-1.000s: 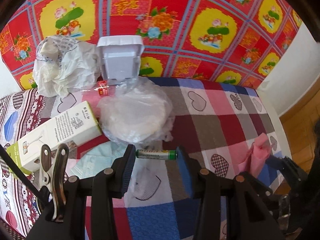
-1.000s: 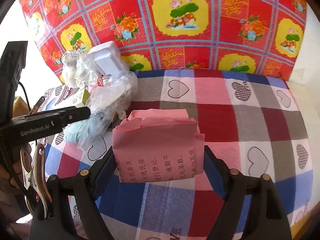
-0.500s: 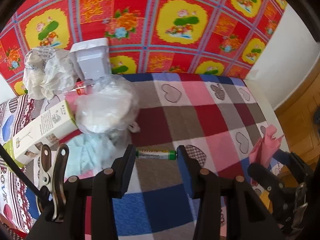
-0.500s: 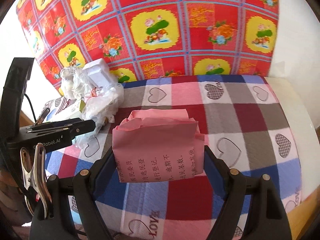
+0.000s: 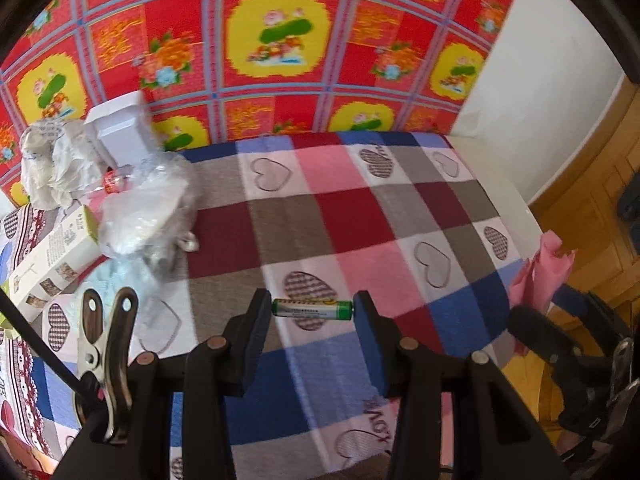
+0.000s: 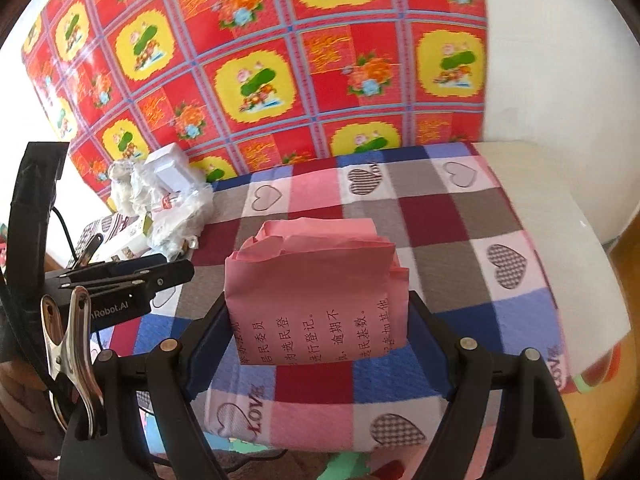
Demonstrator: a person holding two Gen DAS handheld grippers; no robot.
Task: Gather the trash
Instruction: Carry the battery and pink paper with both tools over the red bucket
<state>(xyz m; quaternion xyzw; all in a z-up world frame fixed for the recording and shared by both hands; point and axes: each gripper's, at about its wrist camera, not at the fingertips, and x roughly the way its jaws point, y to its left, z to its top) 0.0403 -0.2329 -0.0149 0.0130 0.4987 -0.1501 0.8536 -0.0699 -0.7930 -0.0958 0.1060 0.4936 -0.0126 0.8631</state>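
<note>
A green battery [image 5: 313, 309] is clamped end to end between the pads of the left gripper [image 5: 313, 312], whose jaws are drawn in to the battery's length; it is held crosswise above the checked heart-print cloth [image 5: 344, 216]. A folded pink paper [image 6: 316, 292] printed with dark characters is gripped by its sides in the right gripper [image 6: 318, 320], whose jaws are spread wide around it, and it too is held above the cloth. In the left wrist view the same paper [image 5: 548, 268] is seen past the cloth's right edge, beside the wooden floor [image 5: 592, 184].

More litter is left on the cloth at its far left corner: a crumpled clear plastic bag [image 5: 148, 204], a white foam box [image 5: 120, 132] behind it, a wad of white paper [image 5: 52, 168] to the left of the box, and a long cardboard carton [image 5: 52, 256] in front of the wad. A red and yellow floral sheet [image 5: 280, 48] is hung behind the cloth.
</note>
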